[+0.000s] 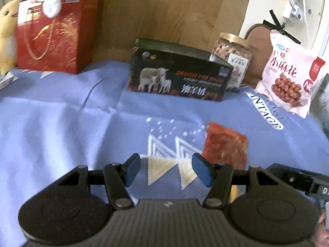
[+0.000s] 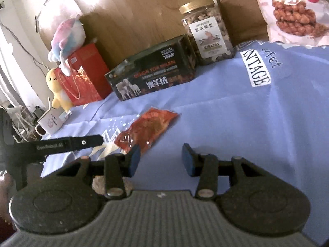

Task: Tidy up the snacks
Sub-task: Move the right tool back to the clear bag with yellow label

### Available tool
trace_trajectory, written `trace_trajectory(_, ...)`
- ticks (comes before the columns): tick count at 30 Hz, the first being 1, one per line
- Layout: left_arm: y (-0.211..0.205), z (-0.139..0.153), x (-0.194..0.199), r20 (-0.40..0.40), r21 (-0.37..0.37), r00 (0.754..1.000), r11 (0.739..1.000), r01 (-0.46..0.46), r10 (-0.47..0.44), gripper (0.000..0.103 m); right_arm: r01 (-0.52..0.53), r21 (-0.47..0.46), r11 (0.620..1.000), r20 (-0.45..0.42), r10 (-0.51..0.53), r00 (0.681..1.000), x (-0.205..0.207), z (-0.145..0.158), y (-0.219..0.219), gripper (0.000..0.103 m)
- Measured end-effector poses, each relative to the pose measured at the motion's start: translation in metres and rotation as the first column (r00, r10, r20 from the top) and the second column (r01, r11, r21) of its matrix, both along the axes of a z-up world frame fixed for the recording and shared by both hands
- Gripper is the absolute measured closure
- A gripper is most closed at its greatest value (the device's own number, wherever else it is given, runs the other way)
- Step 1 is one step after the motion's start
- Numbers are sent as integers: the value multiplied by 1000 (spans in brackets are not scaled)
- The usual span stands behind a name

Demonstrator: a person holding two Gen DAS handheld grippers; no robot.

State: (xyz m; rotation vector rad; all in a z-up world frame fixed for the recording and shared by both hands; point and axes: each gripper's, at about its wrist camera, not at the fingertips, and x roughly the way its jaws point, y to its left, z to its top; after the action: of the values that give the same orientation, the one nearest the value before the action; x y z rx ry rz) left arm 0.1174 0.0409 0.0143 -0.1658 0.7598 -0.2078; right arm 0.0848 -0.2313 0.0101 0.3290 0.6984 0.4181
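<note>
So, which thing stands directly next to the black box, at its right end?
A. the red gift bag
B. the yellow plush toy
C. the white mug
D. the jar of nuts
D: the jar of nuts with a gold lid stands right against the black box, while the other things are further left.

You had loads of open blue cloth [image 2: 236, 123] up front, only the red packet [image 2: 148, 127] lying flat, while the black box [image 2: 152, 72], jar [image 2: 205, 33] and red bag [image 1: 49, 41] walled off the back.

both grippers, left gripper [image 1: 167, 169] and right gripper [image 2: 161, 159], are black: ribbed grey-black housing, round hubs, blue pads, silver pivot screws.
</note>
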Motion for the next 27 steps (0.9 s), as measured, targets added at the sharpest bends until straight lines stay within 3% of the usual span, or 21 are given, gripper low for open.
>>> trace_trajectory(4,2,-3,-11,22,28,999,999,-39,38,46,11,-48,999,58,-8,998,-11,-2,8,56)
trace_trajectory(15,-16,-10,-26,97,152,994,986,-61,47,45,46,-56,997,79,-41,996,-15,-4,4,54)
trace_trajectory(27,-14,-11,-27,109,139,993,989,-57,41,43,47,-60,997,107,-41,993,-19,-2,5,53)
